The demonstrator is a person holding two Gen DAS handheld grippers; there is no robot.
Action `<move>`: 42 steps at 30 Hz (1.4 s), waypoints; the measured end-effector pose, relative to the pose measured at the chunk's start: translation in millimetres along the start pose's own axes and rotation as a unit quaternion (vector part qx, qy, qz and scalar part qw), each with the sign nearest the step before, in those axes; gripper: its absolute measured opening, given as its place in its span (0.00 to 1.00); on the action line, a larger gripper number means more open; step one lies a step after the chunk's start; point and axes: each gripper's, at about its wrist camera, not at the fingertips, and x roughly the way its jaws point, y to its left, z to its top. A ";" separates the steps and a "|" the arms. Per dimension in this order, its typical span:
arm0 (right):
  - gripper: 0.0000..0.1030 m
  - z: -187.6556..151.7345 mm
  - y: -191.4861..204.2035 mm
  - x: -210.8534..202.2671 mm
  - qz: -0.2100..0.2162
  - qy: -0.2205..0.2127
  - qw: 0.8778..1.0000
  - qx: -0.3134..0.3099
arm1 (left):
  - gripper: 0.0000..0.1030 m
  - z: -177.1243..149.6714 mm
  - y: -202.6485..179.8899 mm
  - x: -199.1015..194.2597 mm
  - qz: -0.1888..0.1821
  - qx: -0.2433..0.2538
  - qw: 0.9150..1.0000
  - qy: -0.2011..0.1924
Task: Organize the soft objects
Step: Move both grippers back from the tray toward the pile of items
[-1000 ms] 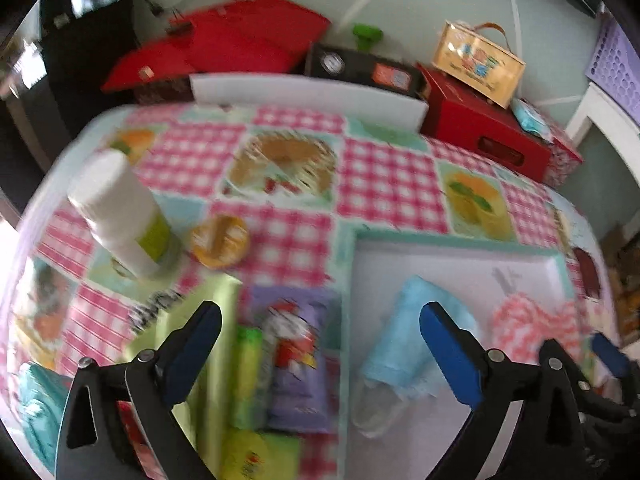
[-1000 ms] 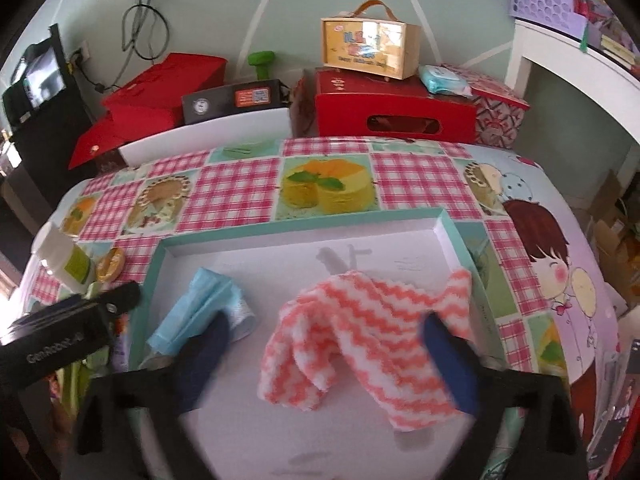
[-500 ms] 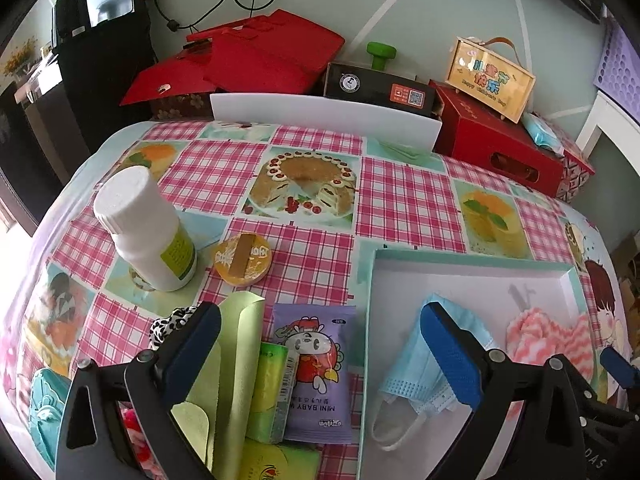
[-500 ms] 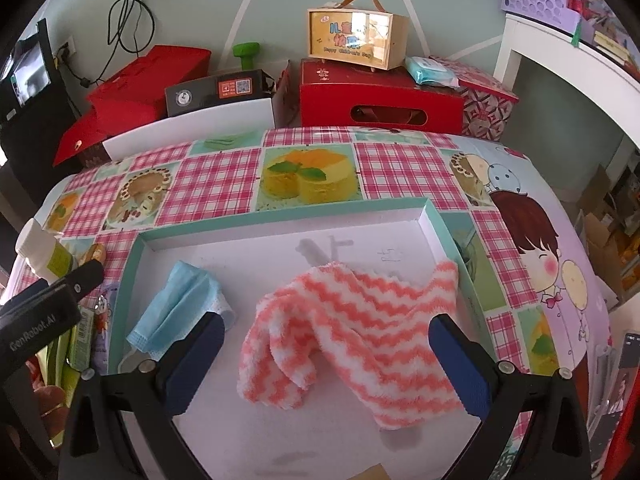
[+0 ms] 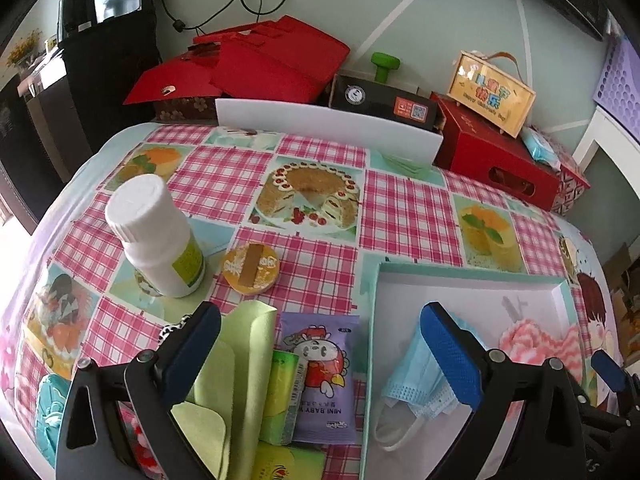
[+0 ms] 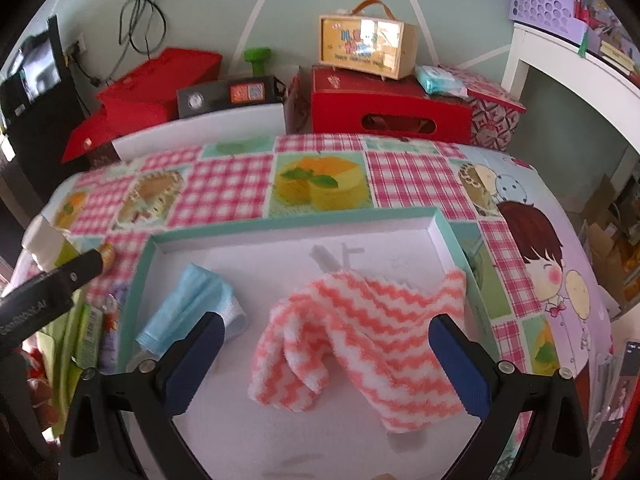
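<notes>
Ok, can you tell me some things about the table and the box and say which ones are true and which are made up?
1. The blue face mask lies inside the teal-rimmed tray. True.
2. The right gripper is squeezing the pink and white striped cloth. False: its jaws stand wide open, empty, with the cloth lying loose in the tray.
3. The white bottle stands upright on the tablecloth, outside the tray. True.
4. The green cloth is already in the tray. False: it lies on the tablecloth beside the purple packet.
5. The left gripper is holding the purple packet. False: it is open, holding nothing.
</notes>
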 end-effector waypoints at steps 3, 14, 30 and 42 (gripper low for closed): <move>1.00 1.1 2.9 -5.5 0.019 -0.016 1.000 0.001 | 0.97 2.5 6.1 -2.2 0.001 -0.007 1.000 -0.003; 1.00 0.4 12.2 -11.8 0.052 -0.034 0.998 -0.021 | 0.97 22.1 66.6 -32.6 0.024 -0.076 0.996 -0.047; 1.00 2.1 54.6 -22.4 0.147 -0.068 0.986 -0.028 | 0.97 22.7 135.3 -40.0 0.057 -0.108 0.992 -0.008; 1.00 -5.2 94.5 -22.7 0.193 -0.052 0.978 -0.054 | 0.97 14.7 144.1 -59.5 0.057 -0.109 0.992 -0.030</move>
